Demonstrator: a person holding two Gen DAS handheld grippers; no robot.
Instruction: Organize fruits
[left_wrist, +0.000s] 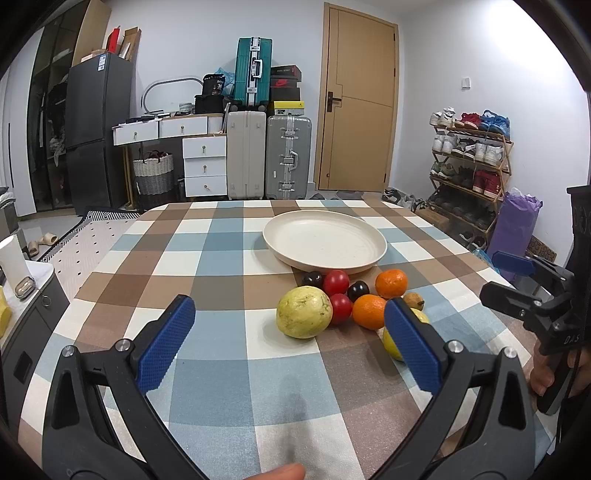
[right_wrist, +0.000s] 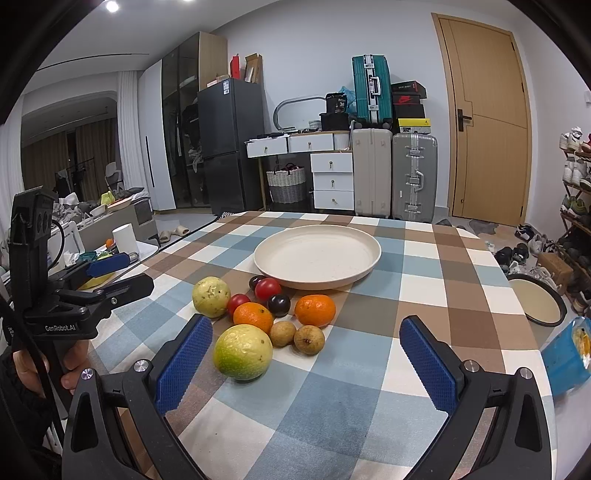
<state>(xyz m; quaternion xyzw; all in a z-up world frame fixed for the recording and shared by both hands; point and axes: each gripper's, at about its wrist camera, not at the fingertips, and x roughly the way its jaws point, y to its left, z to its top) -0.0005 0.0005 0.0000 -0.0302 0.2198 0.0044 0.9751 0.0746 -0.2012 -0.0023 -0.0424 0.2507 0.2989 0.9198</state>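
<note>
"genrobot.ai" lettering on left gripper (right_wrist: 110, 275); both grippers spread apart, right gripper (right_wrist: 306, 354) empty.

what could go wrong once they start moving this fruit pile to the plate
1. The fruits sit packed together: the yellow-green guava appears to touch an orange and a small brown fruit, so closing on one may send its round neighbours rolling.
2. The red tomatoes look soft; a hard squeeze could bruise them.
3. Both open tools, left tool and right tool, face the same pile and may collide.
</note>
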